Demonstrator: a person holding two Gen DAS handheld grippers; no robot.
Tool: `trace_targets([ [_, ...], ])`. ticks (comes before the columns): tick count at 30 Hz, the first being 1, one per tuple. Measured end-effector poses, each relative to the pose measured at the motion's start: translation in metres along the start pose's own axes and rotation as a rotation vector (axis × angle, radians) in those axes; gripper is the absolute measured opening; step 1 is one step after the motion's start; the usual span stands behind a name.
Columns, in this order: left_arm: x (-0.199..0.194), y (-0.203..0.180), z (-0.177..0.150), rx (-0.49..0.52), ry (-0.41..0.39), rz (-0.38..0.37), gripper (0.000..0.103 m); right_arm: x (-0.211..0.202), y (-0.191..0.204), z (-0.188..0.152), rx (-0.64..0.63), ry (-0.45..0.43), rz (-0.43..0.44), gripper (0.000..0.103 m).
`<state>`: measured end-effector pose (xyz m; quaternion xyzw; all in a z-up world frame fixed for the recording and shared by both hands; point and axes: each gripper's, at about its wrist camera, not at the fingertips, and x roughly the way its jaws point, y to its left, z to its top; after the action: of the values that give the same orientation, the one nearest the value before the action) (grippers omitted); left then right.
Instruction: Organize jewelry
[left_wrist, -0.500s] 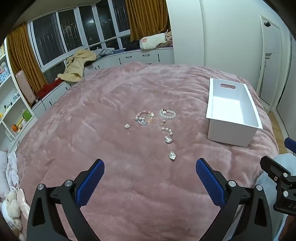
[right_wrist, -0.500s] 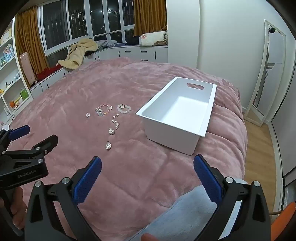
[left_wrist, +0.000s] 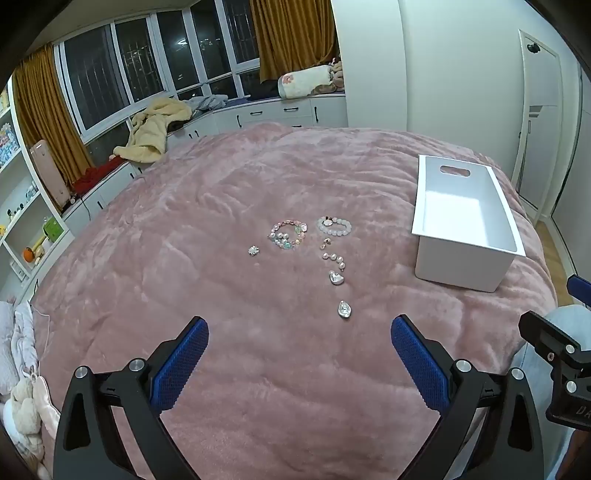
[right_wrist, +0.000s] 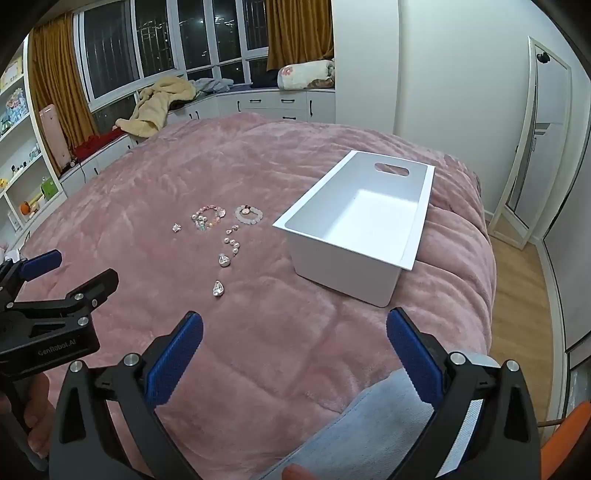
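Several jewelry pieces lie on a pink blanket: a multicolour bead bracelet, a white bead bracelet, a small flower stud, a pearl string and two clear pendants. An empty white bin sits to their right. My left gripper is open and empty, near of the pendants. My right gripper is open and empty, near of the bin.
The pink blanket covers the whole bed. The left gripper's body shows at the left of the right wrist view. A window bench with clothes and shelves lie beyond the bed. Wooden floor is on the right.
Both grippers have shifted very slightly; the jewelry and the bin sit as before.
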<state>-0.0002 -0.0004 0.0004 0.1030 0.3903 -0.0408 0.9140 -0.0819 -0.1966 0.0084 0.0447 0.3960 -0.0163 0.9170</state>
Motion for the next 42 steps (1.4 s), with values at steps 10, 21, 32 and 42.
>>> trace_targets([
  [10,0.006,-0.002,-0.005,0.002,0.000,-0.003,0.100,-0.001,-0.002,-0.001,0.011,0.007,0.009,0.098],
  [21,0.008,-0.009,-0.006,0.004,0.007,-0.004,0.100,0.002,-0.002,-0.001,0.008,0.018,0.000,0.098],
  [32,0.013,0.000,-0.006,0.002,0.010,-0.014,0.100,0.005,-0.002,-0.001,0.004,0.026,-0.010,0.098],
  [42,0.011,0.002,-0.006,-0.001,0.010,-0.017,0.100,0.006,-0.001,-0.003,0.007,0.027,-0.004,0.098],
])
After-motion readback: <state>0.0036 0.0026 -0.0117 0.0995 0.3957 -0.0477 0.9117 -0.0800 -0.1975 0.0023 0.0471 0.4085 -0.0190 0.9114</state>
